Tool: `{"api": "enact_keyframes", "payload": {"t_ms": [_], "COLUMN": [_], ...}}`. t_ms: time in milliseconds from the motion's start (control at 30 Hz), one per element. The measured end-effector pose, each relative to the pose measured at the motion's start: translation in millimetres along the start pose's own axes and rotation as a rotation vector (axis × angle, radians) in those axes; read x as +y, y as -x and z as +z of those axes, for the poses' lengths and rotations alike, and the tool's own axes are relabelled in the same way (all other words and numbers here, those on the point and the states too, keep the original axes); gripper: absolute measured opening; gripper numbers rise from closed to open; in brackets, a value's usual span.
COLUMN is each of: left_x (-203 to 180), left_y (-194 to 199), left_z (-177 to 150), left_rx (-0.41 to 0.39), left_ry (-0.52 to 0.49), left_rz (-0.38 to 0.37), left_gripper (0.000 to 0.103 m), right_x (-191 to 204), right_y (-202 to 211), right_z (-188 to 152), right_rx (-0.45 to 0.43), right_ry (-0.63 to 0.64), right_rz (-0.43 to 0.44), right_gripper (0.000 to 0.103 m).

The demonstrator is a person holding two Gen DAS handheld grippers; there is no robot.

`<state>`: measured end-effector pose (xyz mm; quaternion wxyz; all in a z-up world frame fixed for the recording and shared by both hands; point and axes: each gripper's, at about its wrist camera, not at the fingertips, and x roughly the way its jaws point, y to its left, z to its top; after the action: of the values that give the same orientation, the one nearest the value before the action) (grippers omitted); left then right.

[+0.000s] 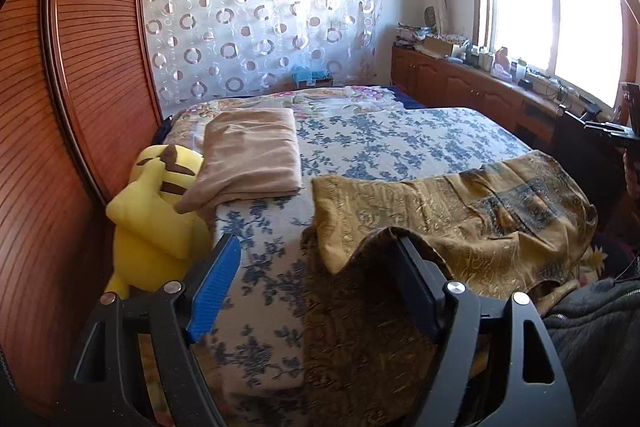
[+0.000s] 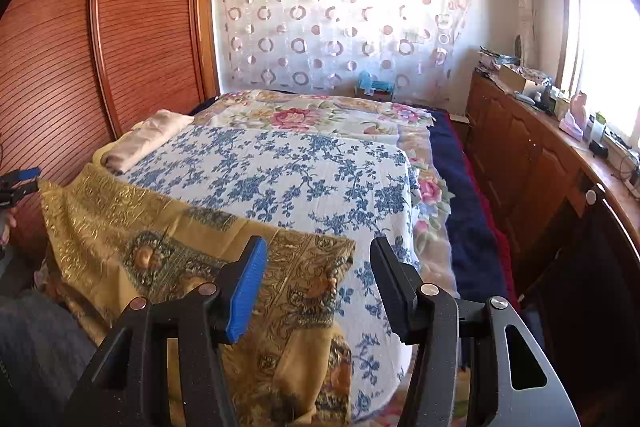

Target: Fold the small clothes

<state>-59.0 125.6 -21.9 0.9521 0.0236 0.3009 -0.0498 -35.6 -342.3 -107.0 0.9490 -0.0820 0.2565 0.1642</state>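
A gold patterned cloth (image 1: pixel 460 211) lies spread across the near edge of the bed, and part of it hangs over the side. My left gripper (image 1: pixel 316 241) stands open at the cloth's left end. A dark fold of the cloth lies between its jaws and rides up over the black finger (image 1: pixel 416 287); the pads do not press on it. In the right wrist view the same cloth (image 2: pixel 160 227) runs leftward, and my right gripper (image 2: pixel 319 243) is open above its right corner, holding nothing. The left gripper (image 2: pixel 20 183) shows at the far left edge there.
A folded beige cloth (image 1: pixel 252 155) rests further up the blue-flowered bedspread (image 2: pixel 300 171), beside a yellow plush toy (image 1: pixel 156 211). A slatted wooden wardrobe (image 1: pixel 80 87) lines the left side. Wooden cabinets (image 2: pixel 520 155) with clutter stand under the window. A person's dark jacket (image 1: pixel 592 327) is at the lower right.
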Motion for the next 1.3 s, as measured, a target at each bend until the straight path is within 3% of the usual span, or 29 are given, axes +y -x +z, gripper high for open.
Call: {"api": "enact_keyframes", "payload": {"t_ms": [367,667,867,1133,1300], "left_x": [29.0,22.3,16.9,16.7,19.2], "left_y": [-0.3,-38.5,-64.0,-104.2,-137.6], "left_z": [-1.7,12.8,31.7,57.3,55.8], "left_rx": [-0.009,-0.002,0.013,0.058,0.132], "left_ry": [0.098,0.135,0.116,0.113,0.137], "left_rz": [0.039,-0.031,-0.034,-0.014,-0.031], "left_gripper": [0.077,0.077,0.077,0.077,0.077], "right_x": [-1.2,-8.9,-20.9,-19.5,-17.1], "right_y": [-52.5,-98.8,-129.4,-135.3,-138.2], "right_z": [4.9,8.6,7.5,-1.4,-5.0], "right_rx": [0.077,0.168,0.240,0.232,0.226], "right_ry": [-0.029,-0.063,-0.118,-0.139,-0.135], "right_rz": [-0.016,-0.008,-0.043,-0.045,-0.046], "right_gripper": [0.057,0.061,0.061,0.062,0.062]}}
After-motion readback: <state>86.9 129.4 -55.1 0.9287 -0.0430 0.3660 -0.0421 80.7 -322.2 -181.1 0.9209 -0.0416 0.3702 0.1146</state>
